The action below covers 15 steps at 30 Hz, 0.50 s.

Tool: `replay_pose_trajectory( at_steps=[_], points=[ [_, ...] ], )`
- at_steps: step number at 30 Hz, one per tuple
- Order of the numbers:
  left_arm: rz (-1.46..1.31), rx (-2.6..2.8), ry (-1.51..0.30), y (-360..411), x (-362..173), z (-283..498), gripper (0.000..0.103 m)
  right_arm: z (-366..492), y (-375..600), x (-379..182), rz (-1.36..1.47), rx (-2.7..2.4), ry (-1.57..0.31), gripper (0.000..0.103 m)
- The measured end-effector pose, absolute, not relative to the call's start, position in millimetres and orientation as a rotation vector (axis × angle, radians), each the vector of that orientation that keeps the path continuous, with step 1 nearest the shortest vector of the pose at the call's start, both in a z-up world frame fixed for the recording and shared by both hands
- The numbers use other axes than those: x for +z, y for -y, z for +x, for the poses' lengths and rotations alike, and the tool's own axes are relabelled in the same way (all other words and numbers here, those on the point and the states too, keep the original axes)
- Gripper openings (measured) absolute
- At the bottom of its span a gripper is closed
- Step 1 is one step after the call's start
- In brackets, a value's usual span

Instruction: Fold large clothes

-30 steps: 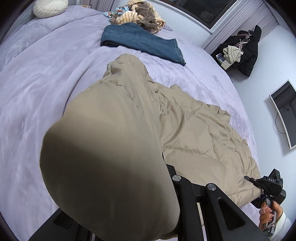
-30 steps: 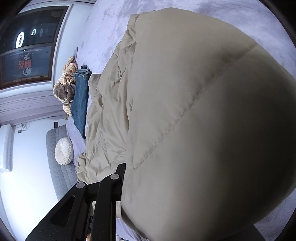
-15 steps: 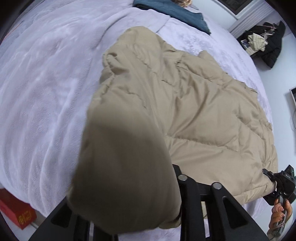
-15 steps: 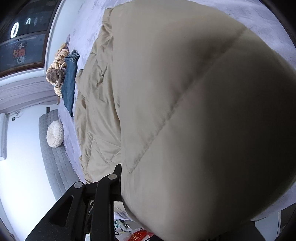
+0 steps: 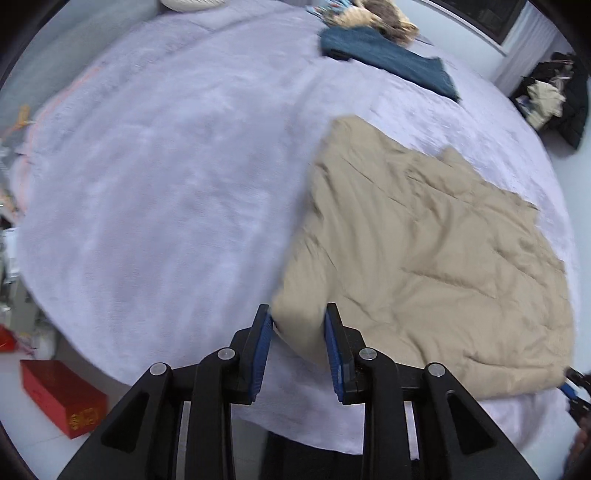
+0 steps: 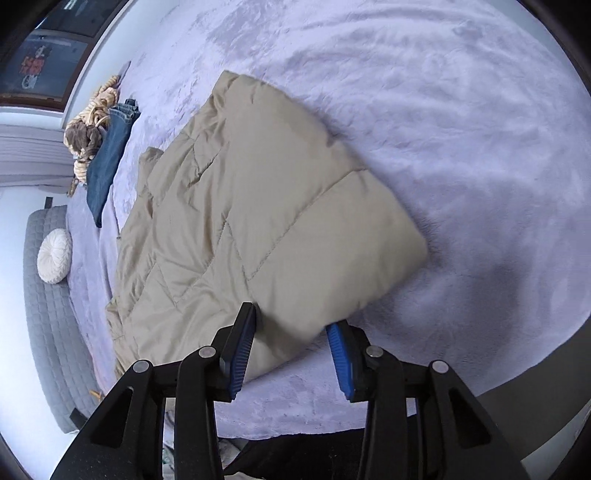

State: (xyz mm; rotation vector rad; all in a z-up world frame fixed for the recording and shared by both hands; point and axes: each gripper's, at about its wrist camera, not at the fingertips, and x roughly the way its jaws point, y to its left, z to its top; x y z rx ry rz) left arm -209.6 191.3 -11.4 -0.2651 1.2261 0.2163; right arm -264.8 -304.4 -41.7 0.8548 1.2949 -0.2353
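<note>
A beige quilted jacket lies folded and flat on the lilac bed cover. In the left wrist view my left gripper stands open over the jacket's near left corner. That corner sits loosely between the blue pads, blurred. In the right wrist view the jacket spreads away from my right gripper. This gripper is open too, the near right corner lying between its pads with a gap on the right side. The right gripper also shows at the left wrist view's lower right edge.
Folded blue jeans and a heap of brown and cream clothes lie at the bed's far side. A round white cushion rests on a grey quilted headboard. A red box sits on the floor by the bed's near edge.
The jacket edge that bulged in front of both cameras has dropped flat onto the bed. Both pairs of jaws have widened, and both grippers have drawn back toward the bed's near edge.
</note>
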Motion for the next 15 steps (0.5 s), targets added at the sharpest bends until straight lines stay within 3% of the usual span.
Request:
replay_pose_trajectory(
  at_steps=[3, 6, 13, 15],
  points=[
    [-0.299, 0.218, -1.182, -204.8, -4.8, -209.3, 0.03, -276.4, 308.8, -19.6, 0.751, -0.284, -1.23, 0.028],
    [-0.274, 0.138, -1.22, -197.7, -20.1, -193.4, 0.03, -270.7, 302.3, 1.1, 0.653, -0.255, -1.166, 0.028],
    [-0.199, 0.145, -1.367, -178.7, -95.1, -166.1, 0.031, -238.3, 278.0, -33.5, 0.465, -0.21, -1.303, 0.027],
    [-0.175, 0.157, -1.375, -178.5, -100.7, -164.3, 0.047, -235.8, 285.5, -53.4, 0.485, -0.259, -1.336, 0.024]
  ],
)
